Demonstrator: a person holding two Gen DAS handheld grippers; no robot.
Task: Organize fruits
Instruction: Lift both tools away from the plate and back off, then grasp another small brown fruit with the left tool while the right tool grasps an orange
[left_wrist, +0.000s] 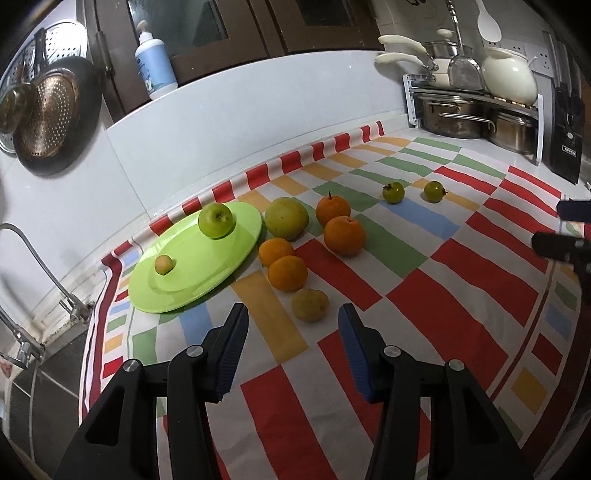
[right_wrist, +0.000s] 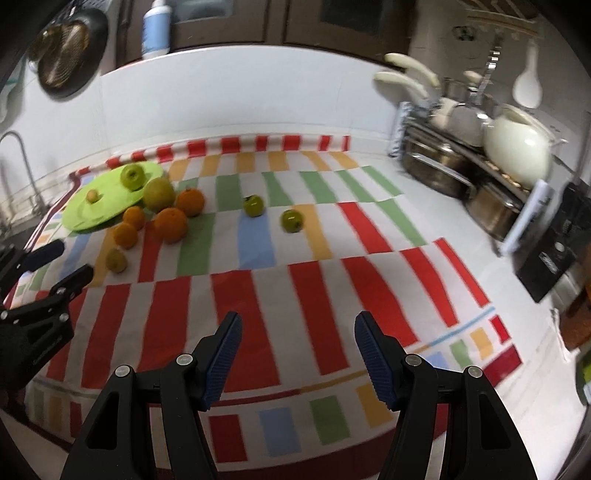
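A green plate (left_wrist: 207, 273) (right_wrist: 107, 210) lies at the cloth's back left with a green apple (left_wrist: 216, 220) (right_wrist: 132, 176) and a small yellow fruit (left_wrist: 163, 264) on it. Beside it lie a large pale green fruit (left_wrist: 287, 218), several oranges (left_wrist: 287, 273) (right_wrist: 170, 224) and a small yellowish fruit (left_wrist: 310, 304) (right_wrist: 116, 260). Two small green fruits (left_wrist: 393, 192) (left_wrist: 434, 191) (right_wrist: 253, 205) (right_wrist: 292, 220) lie apart to the right. My left gripper (left_wrist: 293, 317) (right_wrist: 70, 258) is open and empty just short of the yellowish fruit. My right gripper (right_wrist: 297, 325) (left_wrist: 561, 229) is open and empty over the cloth's front.
A checked cloth (left_wrist: 461, 280) covers the counter. A rack of pots with a white kettle (left_wrist: 509, 74) (right_wrist: 517, 151) stands back right beside a black box (left_wrist: 567, 147). A faucet (left_wrist: 40, 258) and sink are at the left. A strainer pan (left_wrist: 51, 114) hangs on the wall.
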